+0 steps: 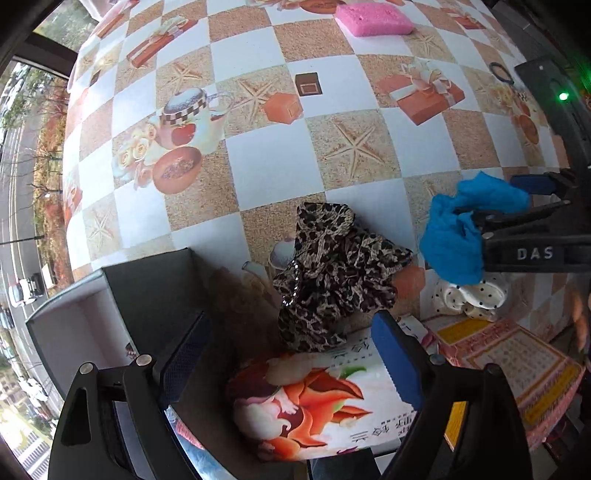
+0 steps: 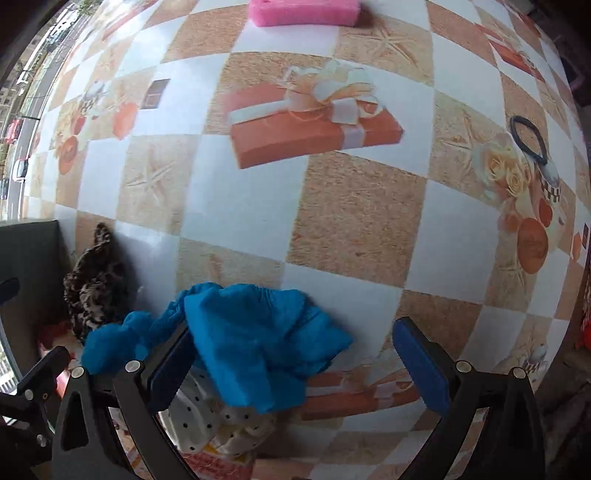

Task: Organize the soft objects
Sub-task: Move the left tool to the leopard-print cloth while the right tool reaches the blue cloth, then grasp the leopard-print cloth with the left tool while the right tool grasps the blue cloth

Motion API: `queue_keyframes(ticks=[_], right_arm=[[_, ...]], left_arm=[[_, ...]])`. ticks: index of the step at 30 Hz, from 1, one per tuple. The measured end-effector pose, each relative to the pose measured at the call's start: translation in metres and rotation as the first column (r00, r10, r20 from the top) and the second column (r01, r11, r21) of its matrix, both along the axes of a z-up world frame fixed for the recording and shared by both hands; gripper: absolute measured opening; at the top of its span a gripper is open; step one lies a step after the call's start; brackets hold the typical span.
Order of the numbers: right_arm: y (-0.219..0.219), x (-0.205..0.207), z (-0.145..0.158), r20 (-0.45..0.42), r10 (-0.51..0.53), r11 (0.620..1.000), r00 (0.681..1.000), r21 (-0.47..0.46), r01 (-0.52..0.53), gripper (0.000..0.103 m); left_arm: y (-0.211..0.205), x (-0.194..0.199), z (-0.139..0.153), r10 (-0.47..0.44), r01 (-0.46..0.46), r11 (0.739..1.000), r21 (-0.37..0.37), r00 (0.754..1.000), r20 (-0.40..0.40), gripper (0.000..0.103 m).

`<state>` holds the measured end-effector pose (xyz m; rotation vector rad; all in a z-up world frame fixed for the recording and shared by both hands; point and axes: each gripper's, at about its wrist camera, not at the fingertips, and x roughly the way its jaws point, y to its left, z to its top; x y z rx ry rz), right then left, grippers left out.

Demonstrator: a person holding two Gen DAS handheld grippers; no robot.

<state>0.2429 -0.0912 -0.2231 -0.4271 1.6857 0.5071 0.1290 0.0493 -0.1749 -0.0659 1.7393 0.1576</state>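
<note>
reaching down with both grippers, we are getting ready to pick up the soft things lying at the near edge of the table [image 1: 258,177]. our left gripper [image 1: 291,354] is pointing straight down with its blue fingers [image 1: 395,362] standing wide, and nothing is squeezed between them. the leopard scrunchie [image 1: 332,273] is lying just ahead of those fingers, right beside the dark box [image 1: 147,288] and partly on the flower-print bag [image 1: 314,398]. our right gripper [image 2: 299,365] is also pointing down with its fingers [image 2: 421,365] wide apart. the blue cloth [image 2: 251,332] is bunched up between them and is spilling over the left finger, but the pads are not pressing on it, so we are not holding it yet. under the blue cloth, the white dotted scrunchie [image 2: 207,417] is peeking out. far across the table, the pink sponge [image 2: 303,11] is waiting, and a thin black hair band [image 2: 528,138] is lying off to the right. we are thinking this is the start of a grab step, with nothing sorted so far that we can see. next, we are thinking the right gripper needs to go a bit lower and close on the fat middle of the blue cloth, not on a thin flap that could slip out. the left gripper needs to slide forward so the leopard scrunchie sits between its fingers before it closes. we are guessing the dark box is where the soft things are going, but we cannot tell for sure.
</note>
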Motion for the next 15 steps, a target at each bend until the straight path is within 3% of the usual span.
queue_keyframes(ticks=[6,8,11,13,15], right_arm=[[-0.069,0.04,0.007,0.144,-0.158,0.981,0.977,-0.092,0.173,0.102],[-0.097,0.05,0.015,0.161,-0.244,0.963,0.956,-0.072,0.258,0.102],[-0.126,0.053,0.024,0.094,-0.352,0.936,0.931,0.051,0.348,0.102],[-0.131,0.048,0.025,0.032,-0.36,0.927,0.932,0.122,0.354,0.102],[-0.125,0.041,0.025,0.024,-0.327,0.936,0.945,0.143,0.321,0.102]], left_arm=[[-0.008,0.014,-0.037,-0.034,0.034,0.999,-0.006,0.994,-0.1,0.091],[-0.008,0.015,-0.043,-0.029,0.026,0.999,-0.021,0.993,-0.114,0.091],[-0.008,0.017,-0.05,-0.018,0.012,0.999,-0.05,0.991,-0.13,0.091],[-0.009,0.019,-0.056,-0.013,0.005,0.998,-0.059,0.99,-0.14,0.091],[-0.007,0.022,-0.063,-0.007,-0.002,0.998,-0.061,0.989,-0.15,0.091]])
